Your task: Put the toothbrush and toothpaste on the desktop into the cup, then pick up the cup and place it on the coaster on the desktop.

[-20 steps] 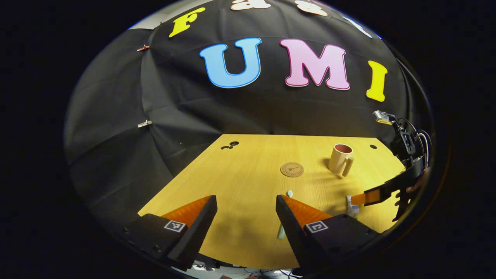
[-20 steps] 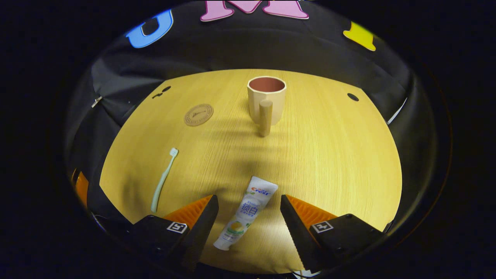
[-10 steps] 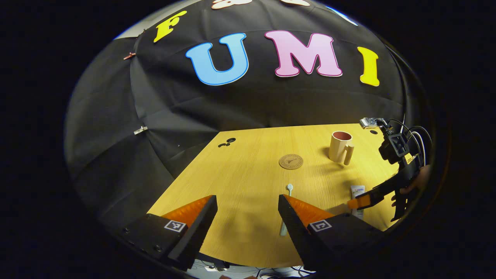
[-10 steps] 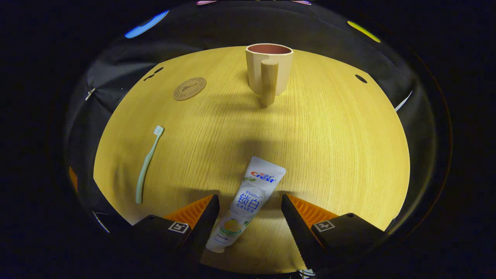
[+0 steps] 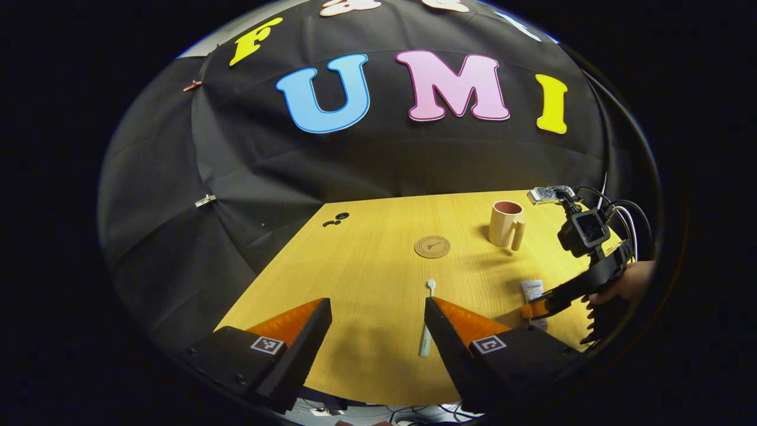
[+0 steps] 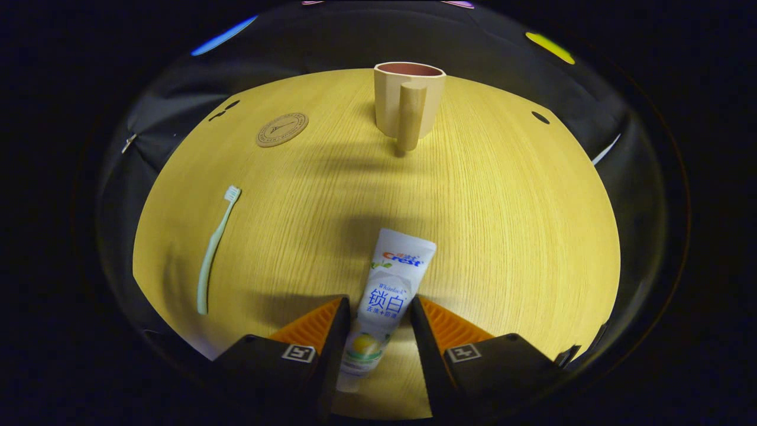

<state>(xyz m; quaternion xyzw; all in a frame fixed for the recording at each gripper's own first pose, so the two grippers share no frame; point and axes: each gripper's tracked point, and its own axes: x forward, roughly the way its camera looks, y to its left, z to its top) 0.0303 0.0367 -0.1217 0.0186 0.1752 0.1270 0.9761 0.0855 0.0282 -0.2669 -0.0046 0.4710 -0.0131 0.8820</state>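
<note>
1. While the right gripper (image 6: 378, 307) is sitting low over the desktop (image 6: 502, 225), its two fingers are pressing on either side of the toothpaste (image 6: 387, 290), clamping the tube at mid-length; the tube is lying flat, its crimped end pointing toward the cup (image 6: 408, 100).
2. In the left gripper view, the right gripper (image 5: 535, 307) is appearing at the far right, held by a hand (image 5: 621, 287), with the toothpaste (image 5: 532, 290) under its tips.
3. The left gripper (image 5: 375, 325) is hovering above the near desktop edge with its fingers spread wide apart, gripping nothing.
4. The toothbrush (image 5: 427, 319) is lying flat just beside the left gripper's right finger, bristle end pointing away toward the coaster (image 5: 432, 247).
5. In the right gripper view, the toothbrush (image 6: 216, 245) is lying near the desktop's left edge, well apart from the toothpaste.
6. The cup is standing upright near the far edge, handle facing the right gripper; the coaster (image 6: 282, 129) is lying apart to its left, bare.
7. Open wood is lying between toothpaste and cup, and right of both.
8. Count: one toothpaste, one toothbrush, one cup, one coaster, two grippers.
</note>
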